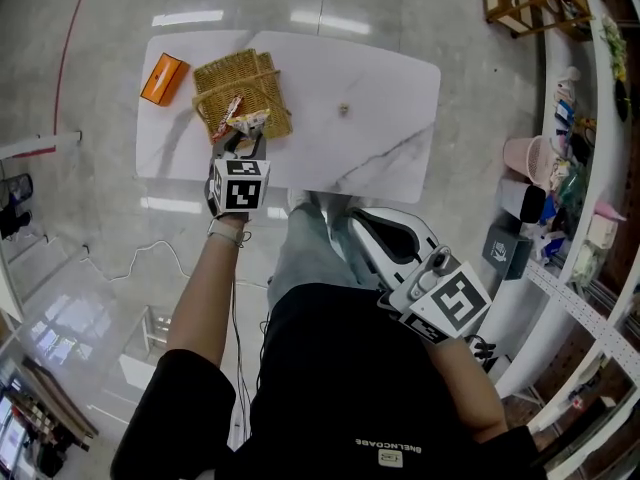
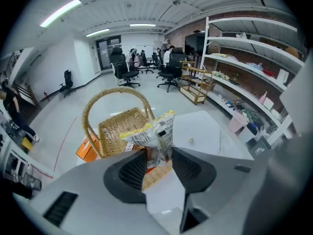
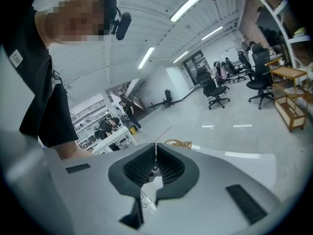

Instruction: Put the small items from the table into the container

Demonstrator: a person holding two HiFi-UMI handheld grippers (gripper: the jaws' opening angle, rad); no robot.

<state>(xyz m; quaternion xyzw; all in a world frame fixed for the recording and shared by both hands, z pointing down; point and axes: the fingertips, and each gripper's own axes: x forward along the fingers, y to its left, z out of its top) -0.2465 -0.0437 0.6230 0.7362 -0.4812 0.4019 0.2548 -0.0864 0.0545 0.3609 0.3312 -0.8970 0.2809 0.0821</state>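
Left claw (image 2: 157,152): clamped on snack packet (image 2: 155,130), at basket (image 1: 232,76) near rim, counter (image 1: 385,153) left end.
Right claw (image 3: 155,151): pressed together, nothing held.
Small item (image 1: 344,109): mid-counter.

The right tool (image 3: 155,150) is shown with its jaws pressed together and nothing between them. A wicker basket handle (image 3: 179,143) is glimpsed just beyond the tips, and office chairs (image 3: 215,89) are seen far behind.
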